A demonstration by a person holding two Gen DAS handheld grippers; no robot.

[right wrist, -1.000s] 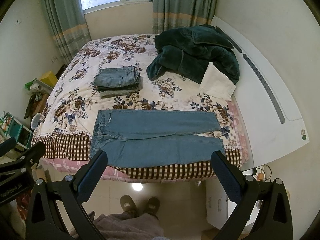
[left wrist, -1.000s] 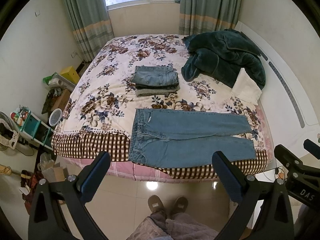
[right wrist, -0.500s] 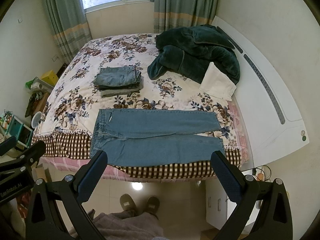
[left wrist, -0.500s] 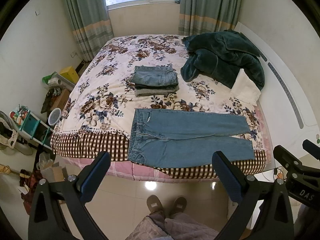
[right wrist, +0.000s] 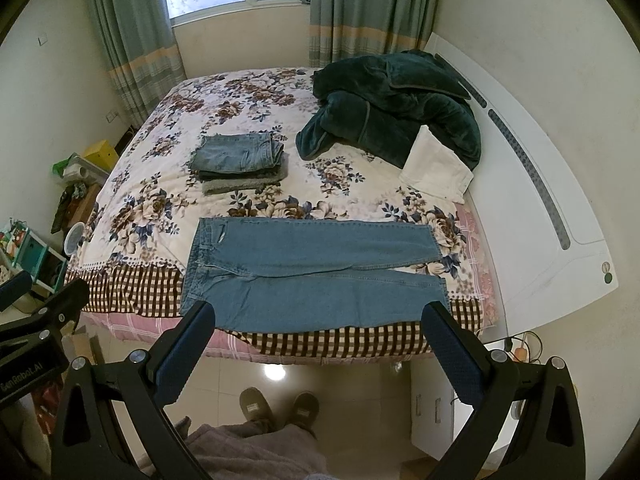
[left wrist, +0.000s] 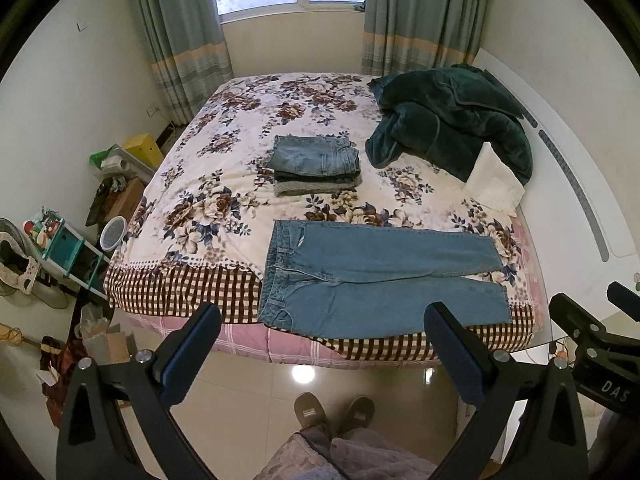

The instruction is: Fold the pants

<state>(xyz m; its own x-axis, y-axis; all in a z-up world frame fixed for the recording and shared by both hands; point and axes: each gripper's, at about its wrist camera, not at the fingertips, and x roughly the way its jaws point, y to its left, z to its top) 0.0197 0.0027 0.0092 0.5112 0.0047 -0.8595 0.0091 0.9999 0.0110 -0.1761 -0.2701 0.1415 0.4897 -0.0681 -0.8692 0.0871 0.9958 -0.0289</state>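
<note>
Left wrist view: left gripper (left wrist: 322,338) fingers spread wide, empty, above floor; light blue denim pants (left wrist: 372,276) flat along the floral-quilted bed's (left wrist: 208,184) near edge.

Right wrist view: right gripper (right wrist: 320,336) fingers likewise spread, empty; same pants (right wrist: 312,272) flat, waistband leftward.

Blue denim pants (left wrist: 380,276); floral bedspread (left wrist: 224,184) w/ brown check edge; dk green blanket (left wrist: 448,120).

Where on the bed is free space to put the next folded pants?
Free: the floral cover left of the folded stack, and the strip between stack and spread jeans. Crowded: the right side, under the green blanket and white cloth.
</note>
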